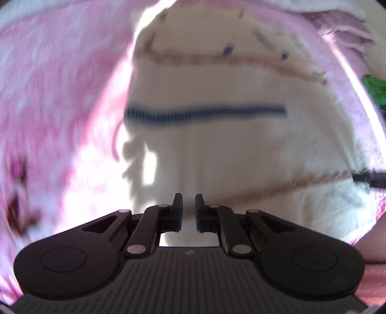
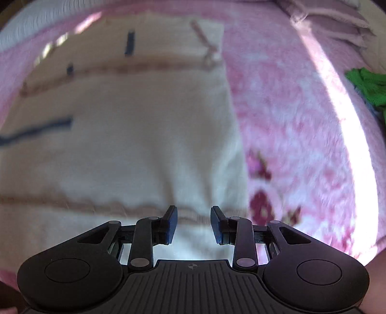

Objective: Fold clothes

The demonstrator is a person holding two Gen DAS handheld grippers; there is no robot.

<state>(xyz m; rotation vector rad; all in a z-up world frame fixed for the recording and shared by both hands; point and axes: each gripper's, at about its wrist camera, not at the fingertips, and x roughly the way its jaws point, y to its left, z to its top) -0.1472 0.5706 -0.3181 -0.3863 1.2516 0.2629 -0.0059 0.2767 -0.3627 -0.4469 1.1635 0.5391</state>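
Note:
A cream fuzzy garment (image 1: 217, 145) with a blue stripe (image 1: 205, 113) and tan bands lies spread on a pink flowered blanket (image 1: 60, 108). My left gripper (image 1: 188, 207) points down over the garment's near part, its jaws almost together with nothing visible between them. In the right wrist view the same garment (image 2: 120, 145) fills the left half, its right edge running down the middle. My right gripper (image 2: 194, 223) hangs over the near right corner of the garment, open, with a clear gap and nothing between the fingers. Both views are blurred.
The pink blanket (image 2: 301, 132) carries dark purple flower prints (image 2: 260, 169) right of the garment. A green cloth (image 2: 369, 87) lies at the far right edge. Folded pale purple fabric (image 2: 333, 21) sits at the top right. A dark object (image 1: 369, 180) pokes in at the right edge.

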